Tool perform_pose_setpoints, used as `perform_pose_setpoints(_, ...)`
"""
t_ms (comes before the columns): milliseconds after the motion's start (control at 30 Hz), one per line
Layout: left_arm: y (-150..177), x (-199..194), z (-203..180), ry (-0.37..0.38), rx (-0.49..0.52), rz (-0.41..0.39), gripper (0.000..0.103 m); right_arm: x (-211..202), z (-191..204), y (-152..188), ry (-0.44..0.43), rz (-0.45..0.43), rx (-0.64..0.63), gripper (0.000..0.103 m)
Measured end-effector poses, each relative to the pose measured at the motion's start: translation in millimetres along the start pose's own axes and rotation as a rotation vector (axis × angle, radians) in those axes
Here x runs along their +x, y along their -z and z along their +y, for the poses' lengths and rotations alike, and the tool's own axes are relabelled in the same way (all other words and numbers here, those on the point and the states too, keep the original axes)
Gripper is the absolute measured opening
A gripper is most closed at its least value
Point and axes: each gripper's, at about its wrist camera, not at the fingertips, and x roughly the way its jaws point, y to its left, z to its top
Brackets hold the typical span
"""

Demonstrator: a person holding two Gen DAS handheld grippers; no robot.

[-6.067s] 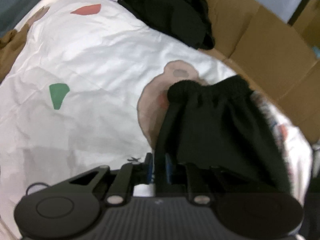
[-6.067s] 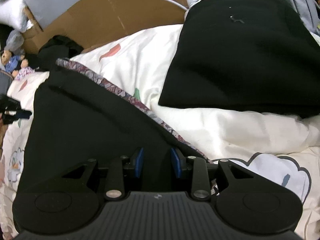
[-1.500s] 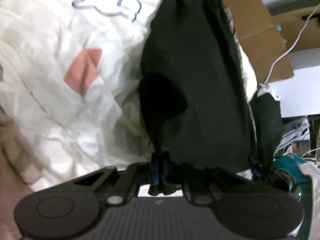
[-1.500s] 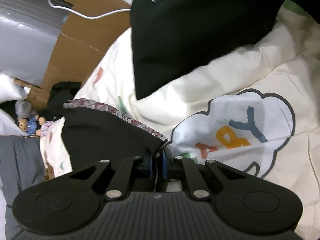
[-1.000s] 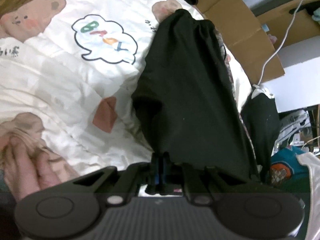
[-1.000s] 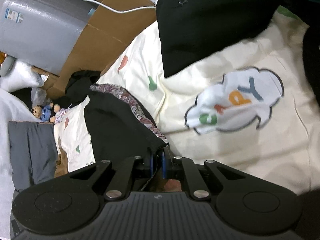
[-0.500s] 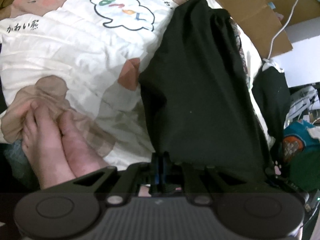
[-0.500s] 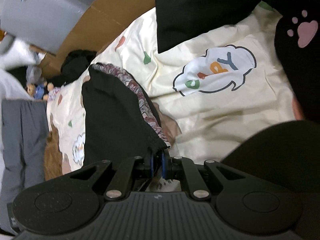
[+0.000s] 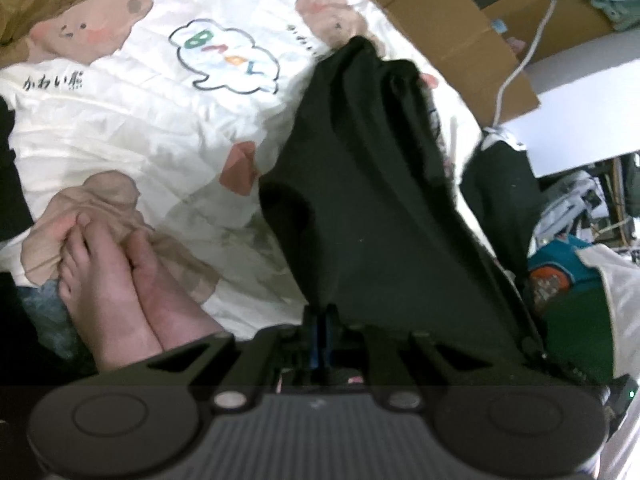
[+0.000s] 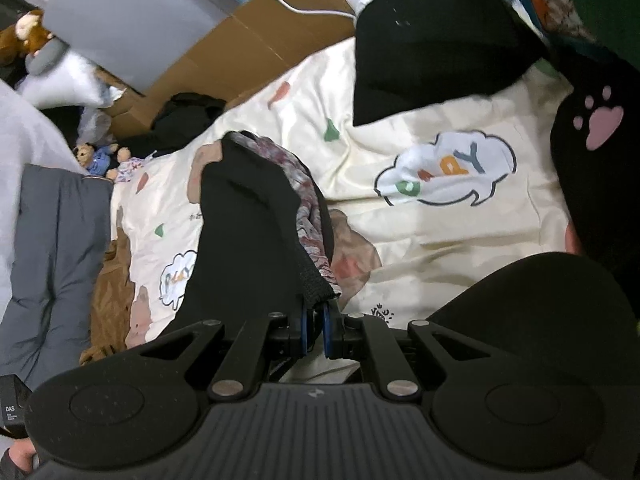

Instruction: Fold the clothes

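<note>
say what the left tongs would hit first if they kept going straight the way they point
Most likely the black garment they are already shut on, since it hangs straight ahead of the left tongs. Behind it lies the cartoon-print bedsheet; depth past the cloth is unclear.

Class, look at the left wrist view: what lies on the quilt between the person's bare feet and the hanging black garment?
Only bare printed quilt, with a reddish patch, separates the feet from the black garment.

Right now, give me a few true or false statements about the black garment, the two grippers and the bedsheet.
1. Both grippers are shut on the black garment. True: left gripper, right gripper.
2. The black garment lies flat on the bedsheet. False: it hangs from the grippers.
3. Bare feet rest on the bedsheet. True.
4. The bedsheet is plain white. False: it has cartoon bears and letters.
</note>
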Motion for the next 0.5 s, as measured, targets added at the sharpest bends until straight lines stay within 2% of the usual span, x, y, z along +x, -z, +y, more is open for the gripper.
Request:
perform_pose_setpoints(233,-1,-23,-4,0.045,0.009,-0.027,0.004,-25,11,7,-0.020,-0.010,0.012,0.008)
perform_pose_setpoints(300,-3,-28,-3,0.057,0.003,-0.026,0.004,-32,13,6,-0.050,-0.011,0.045,0.008)
perform_pose_setpoints(500,-30,-27,-3,0.086,-0.012,-0.014,0.004,-34,19,-5,-0.080,-0.025,0.071,0.008)
